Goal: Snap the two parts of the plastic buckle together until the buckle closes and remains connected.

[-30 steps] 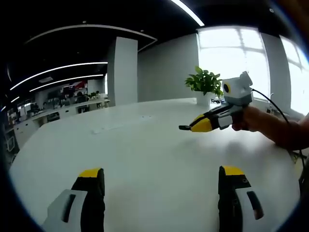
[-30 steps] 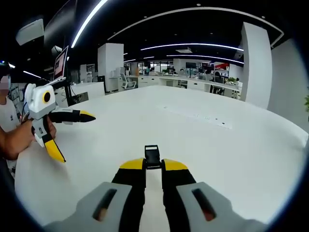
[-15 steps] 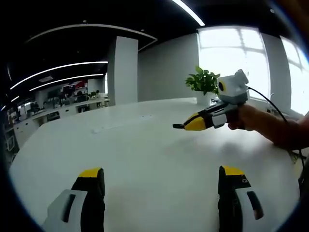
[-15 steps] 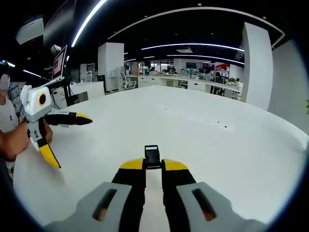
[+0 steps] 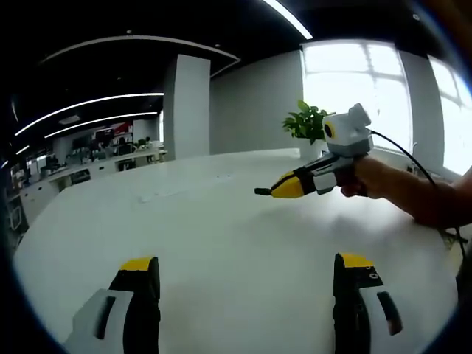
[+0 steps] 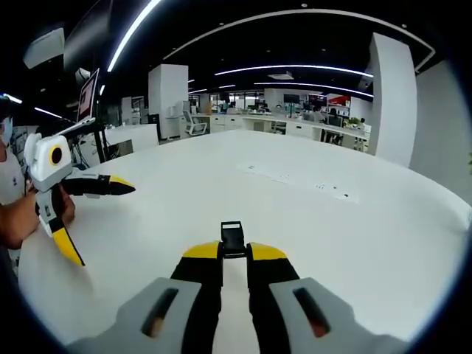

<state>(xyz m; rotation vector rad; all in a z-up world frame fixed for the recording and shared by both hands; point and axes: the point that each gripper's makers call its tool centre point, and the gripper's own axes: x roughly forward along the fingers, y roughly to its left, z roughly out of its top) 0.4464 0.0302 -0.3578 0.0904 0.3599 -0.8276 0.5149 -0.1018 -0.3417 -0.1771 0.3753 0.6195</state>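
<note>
Right tongs point(image 6: 234, 254) pinch the small black plastic buckle part point(image 6: 231, 237) above the white bench point(image 6: 332, 236); left tongs point(image 5: 247, 284) gape empty — they need the mate w/ ends aligned.

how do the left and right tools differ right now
The left tool has its jaws spread wide with nothing between them; the right tool has its jaws closed on a small black buckle part. In the right gripper view, the left tool's jaws splay apart, one forward and one downward, while the right tool's jaws run parallel. Both have yellow tips and hover over the white table.
</note>
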